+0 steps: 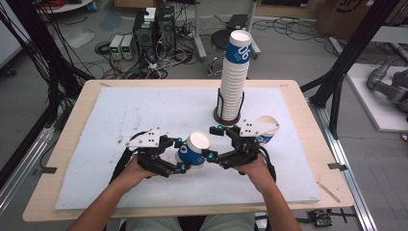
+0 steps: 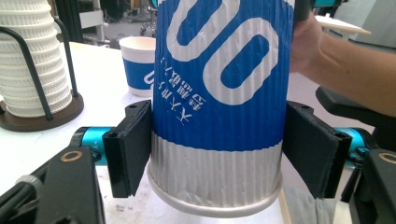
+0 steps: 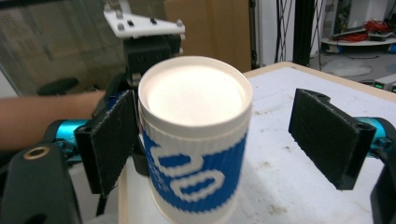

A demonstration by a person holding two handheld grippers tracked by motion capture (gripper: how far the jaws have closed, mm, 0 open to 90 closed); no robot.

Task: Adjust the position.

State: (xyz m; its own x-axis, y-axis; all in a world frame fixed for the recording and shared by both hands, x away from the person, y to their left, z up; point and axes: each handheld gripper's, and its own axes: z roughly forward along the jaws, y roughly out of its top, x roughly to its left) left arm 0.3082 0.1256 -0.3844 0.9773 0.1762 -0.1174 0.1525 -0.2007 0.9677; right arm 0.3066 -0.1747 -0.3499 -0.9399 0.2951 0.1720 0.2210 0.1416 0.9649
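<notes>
Left claw clamped on the blue paper cup above the tabletop, right claw apart around its rim; handover apparently pending, requiring right closure.

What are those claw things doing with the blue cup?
A person holds a gripper in each hand. The left gripper has the blue paper cup between its jaws, low on its sides. The right gripper is open around the cup's mouth end. A tall cup stack and another cup wait behind.
</notes>
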